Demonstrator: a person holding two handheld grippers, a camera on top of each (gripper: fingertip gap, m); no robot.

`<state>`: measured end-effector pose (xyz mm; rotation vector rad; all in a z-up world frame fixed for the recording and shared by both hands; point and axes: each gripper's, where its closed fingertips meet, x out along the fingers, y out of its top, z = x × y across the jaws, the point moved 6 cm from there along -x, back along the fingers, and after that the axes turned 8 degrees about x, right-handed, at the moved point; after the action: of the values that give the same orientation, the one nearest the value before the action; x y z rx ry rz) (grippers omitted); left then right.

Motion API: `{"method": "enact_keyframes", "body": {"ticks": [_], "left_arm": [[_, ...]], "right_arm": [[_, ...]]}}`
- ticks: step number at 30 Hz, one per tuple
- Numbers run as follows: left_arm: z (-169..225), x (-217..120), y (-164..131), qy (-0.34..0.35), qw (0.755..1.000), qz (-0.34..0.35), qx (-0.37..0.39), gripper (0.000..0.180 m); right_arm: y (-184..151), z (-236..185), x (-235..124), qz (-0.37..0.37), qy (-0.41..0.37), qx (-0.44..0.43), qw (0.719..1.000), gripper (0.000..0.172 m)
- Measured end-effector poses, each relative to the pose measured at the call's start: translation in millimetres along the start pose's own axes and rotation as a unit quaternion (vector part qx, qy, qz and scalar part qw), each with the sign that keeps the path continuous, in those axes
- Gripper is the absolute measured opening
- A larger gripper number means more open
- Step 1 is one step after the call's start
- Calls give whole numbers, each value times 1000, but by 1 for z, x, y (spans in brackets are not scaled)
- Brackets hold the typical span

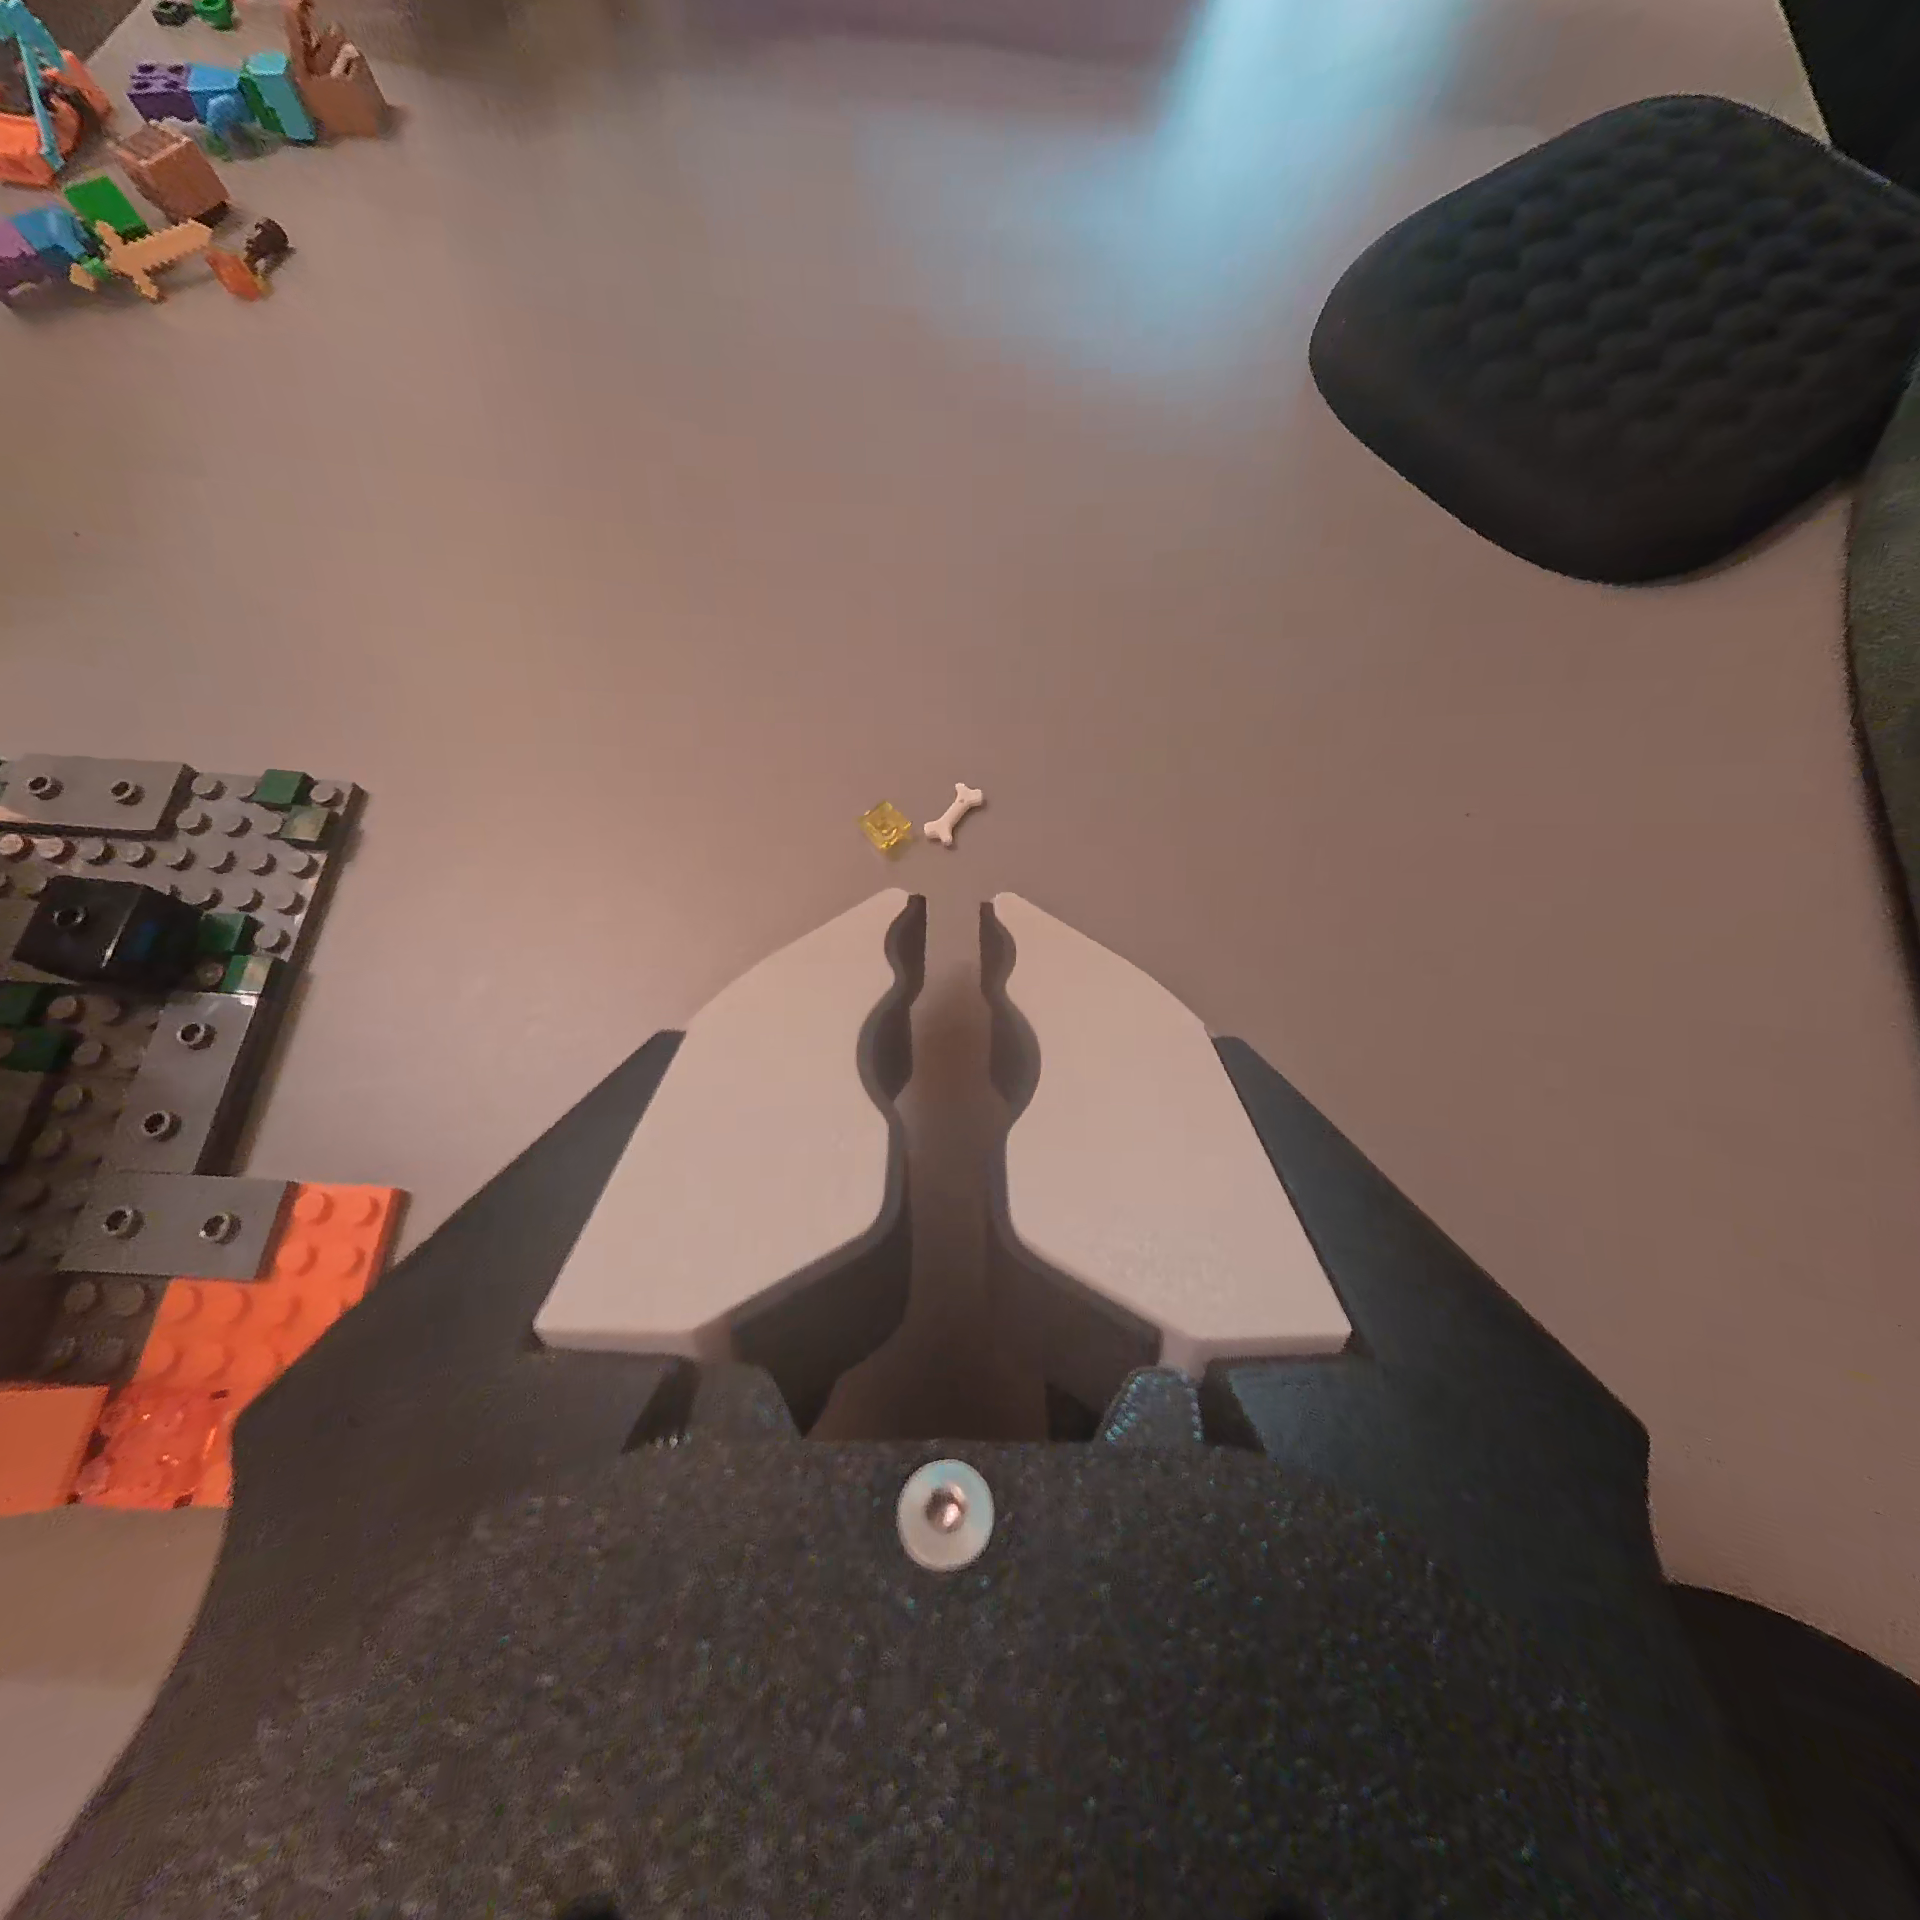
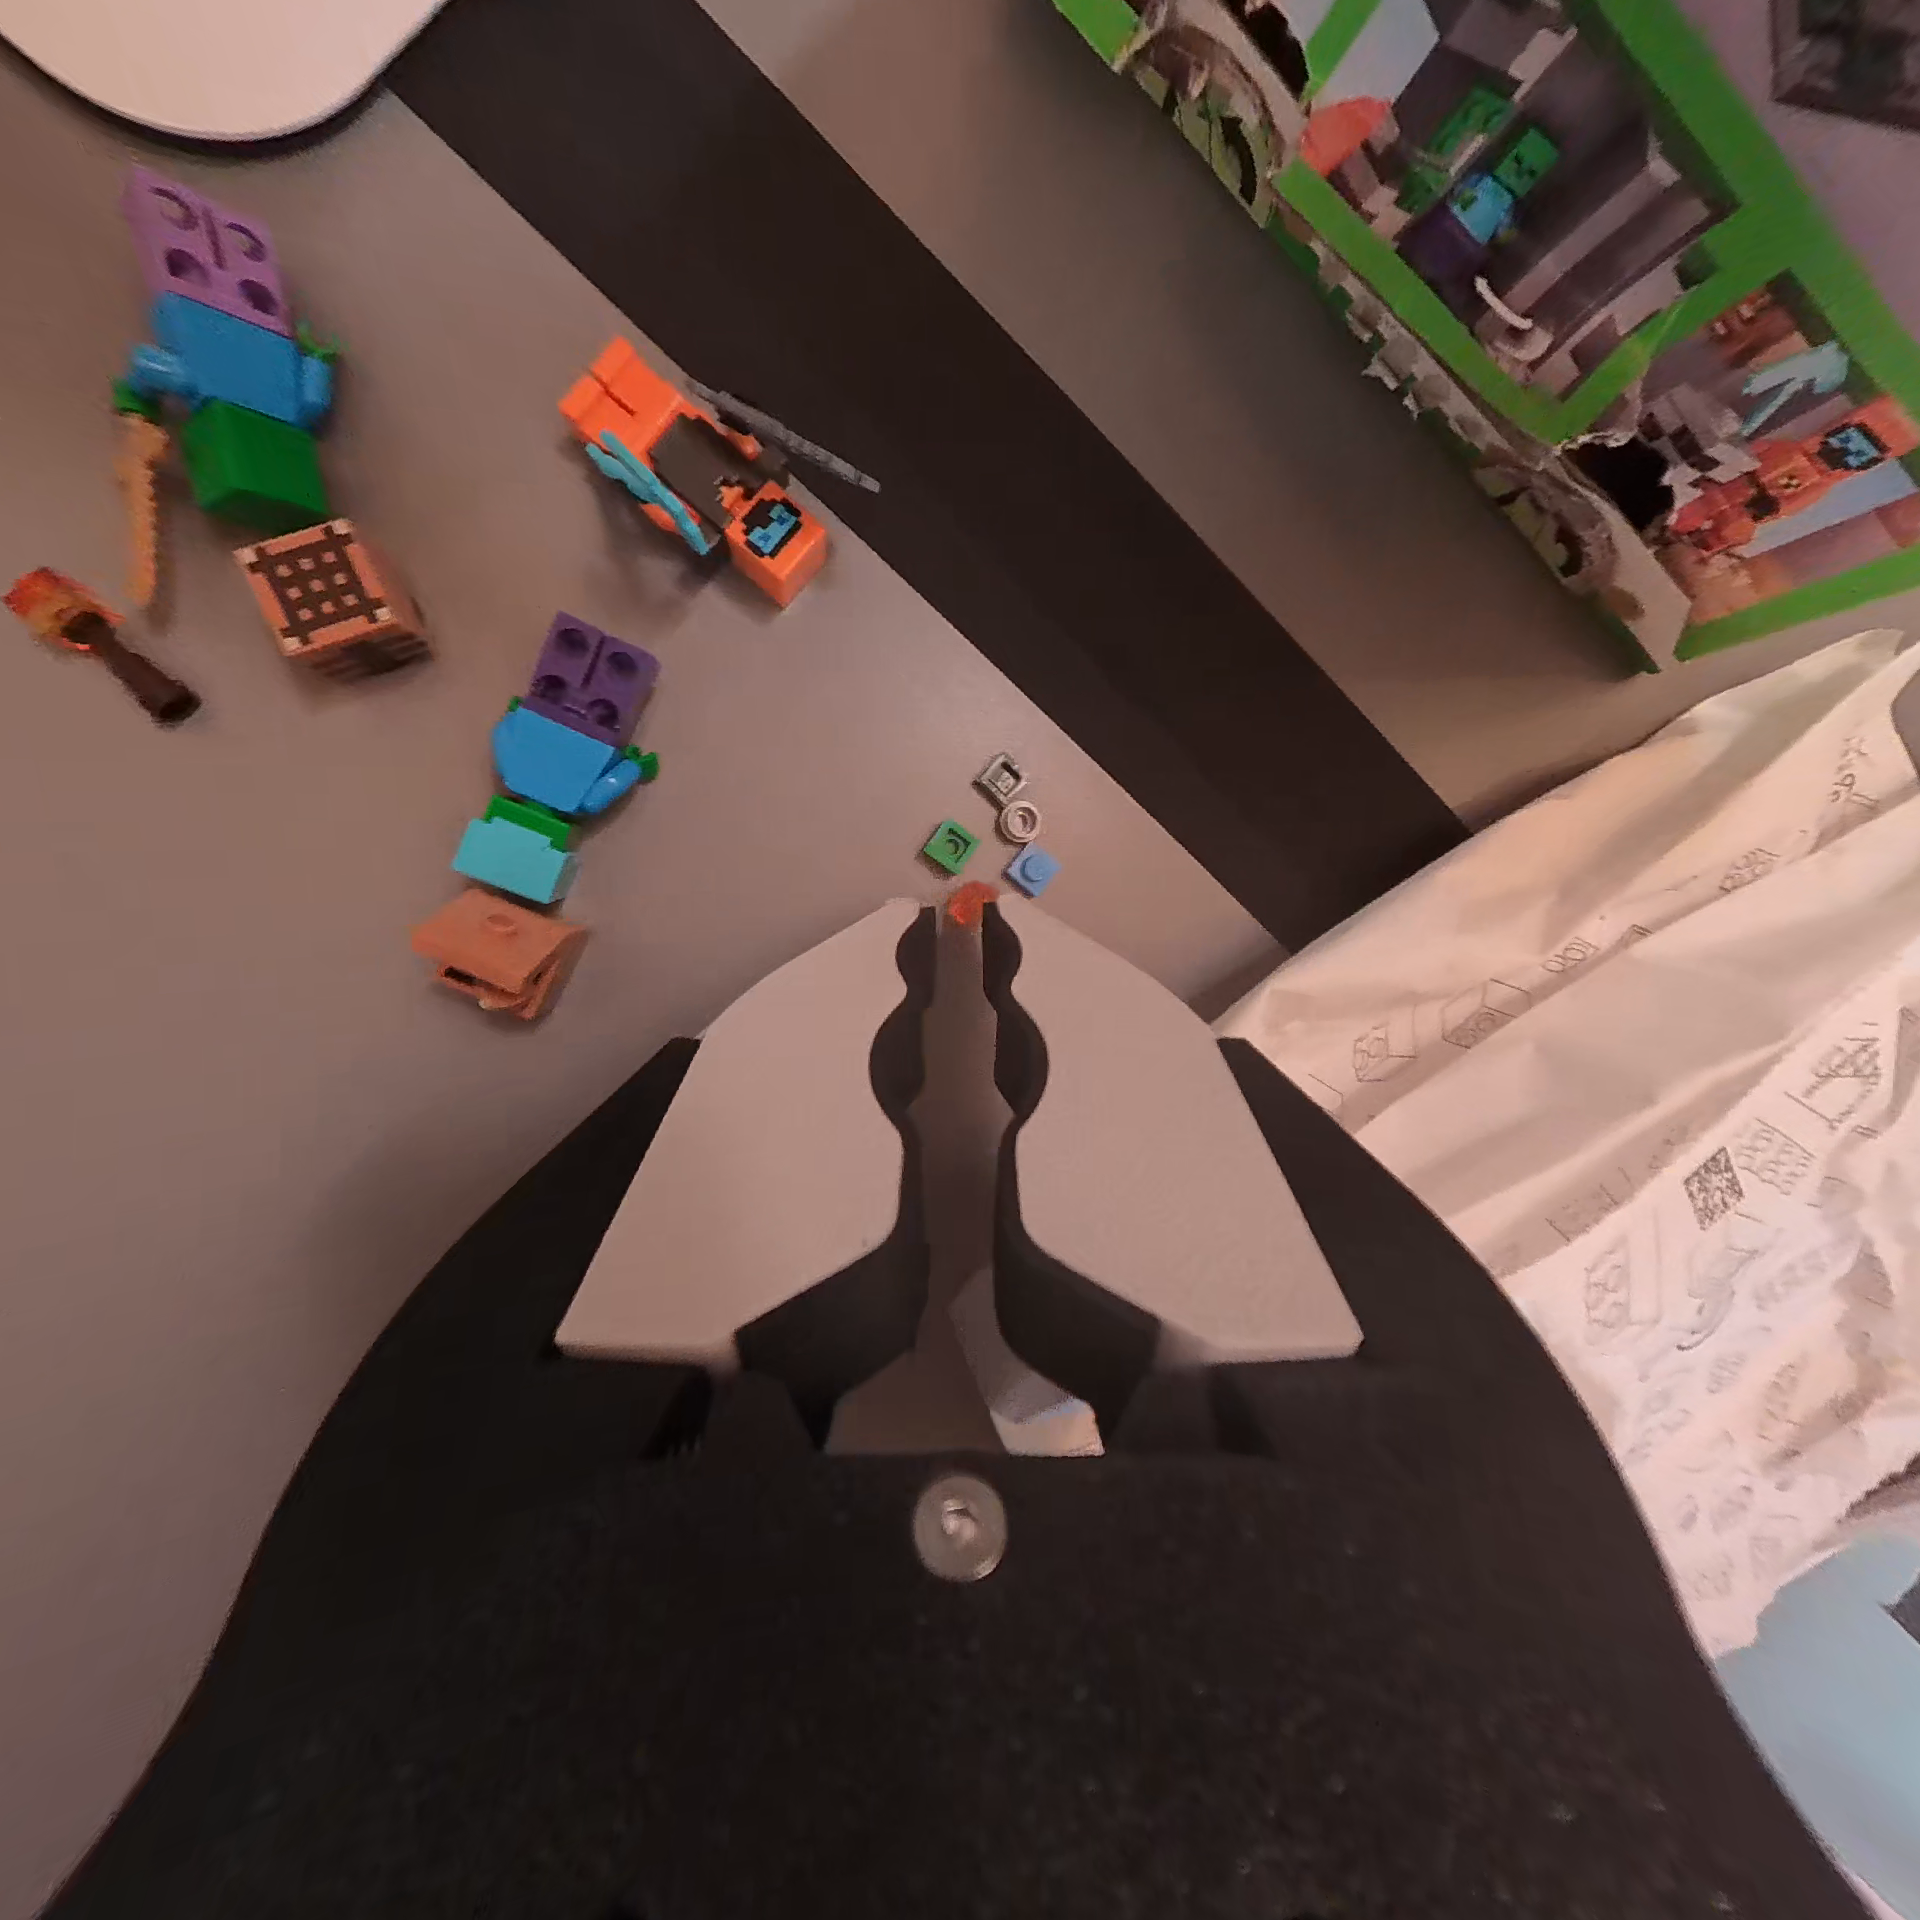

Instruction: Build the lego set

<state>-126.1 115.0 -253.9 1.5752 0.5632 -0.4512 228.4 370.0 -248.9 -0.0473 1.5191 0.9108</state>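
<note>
Grey tabletop (image 1: pixel 623 520). Left gripper (image 1: pixel 953 902) narrowly apart, empty, just short of yellow stud (image 1: pixel 885 828) and bone (image 1: pixel 954 811). Right gripper (image 2: pixel 954 906) pinching orange stud (image 2: pixel 971 902) at tips; green (image 2: pixel 950 846), blue (image 2: pixel 1032 869) studs just ahead.

A grey table (image 1: pixel 644 540) carries a studded baseplate (image 1: pixel 156 1039); well right of it lie a yellow stud (image 1: pixel 884 828), a white bone (image 1: pixel 954 811), and farther right perhaps a black cushion (image 1: pixel 1590 343).

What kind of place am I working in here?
Most likely a desk at home or in an office, set up for toy brick building: a grey tabletop scattered with brick figures, a studded grey and orange baseplate build, the green set box, and a black chair armrest.
</note>
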Motion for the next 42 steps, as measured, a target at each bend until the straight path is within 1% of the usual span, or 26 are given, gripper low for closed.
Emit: {"method": "enact_keyframes", "body": {"ticks": [7,9,11,12,14,17,21,23,25,28,33,36,42], "left_arm": [[0,1,-1,-4,1000,1,-4,10],[0,1,-2,-5,1000,0,-4,10],[-1,1,-1,-4,1000,1,-4,10],[-1,0,-1,-3,1000,2,-5,10],[-2,0,-1,-2,1000,2,-5,10],[-2,0,-1,0,1000,3,-5,10],[-2,-1,0,2,1000,3,-2,9],[-2,-1,0,3,1000,3,-1,9],[-2,-1,0,5,1000,2,0,9],[-2,-2,1,8,1000,2,3,9],[-3,-3,1,11,1000,3,3,9],[-2,-3,1,9,1000,1,4,10],[-2,-2,1,8,1000,1,4,10]], "right_arm": [[3,4,1,1,5,10,1000,12],[9,1,-8,25,14,16,999,12],[19,-14,-23,62,35,11,997,11],[24,-28,-32,81,51,-1,995,11],[31,-69,-50,115,96,-40,988,11],[26,-154,-71,142,168,-123,968,12],[-4,-264,-81,128,254,-221,933,12],[-18,-300,-78,114,283,-242,921,13],[-26,-320,-71,100,295,-259,914,18],[-31,-334,-59,73,307,-278,907,26],[-31,-340,-52,55,319,-293,900,26],[-29,-340,-51,53,318,-302,897,21],[-30,-341,-51,59,319,-312,893,2]]}}
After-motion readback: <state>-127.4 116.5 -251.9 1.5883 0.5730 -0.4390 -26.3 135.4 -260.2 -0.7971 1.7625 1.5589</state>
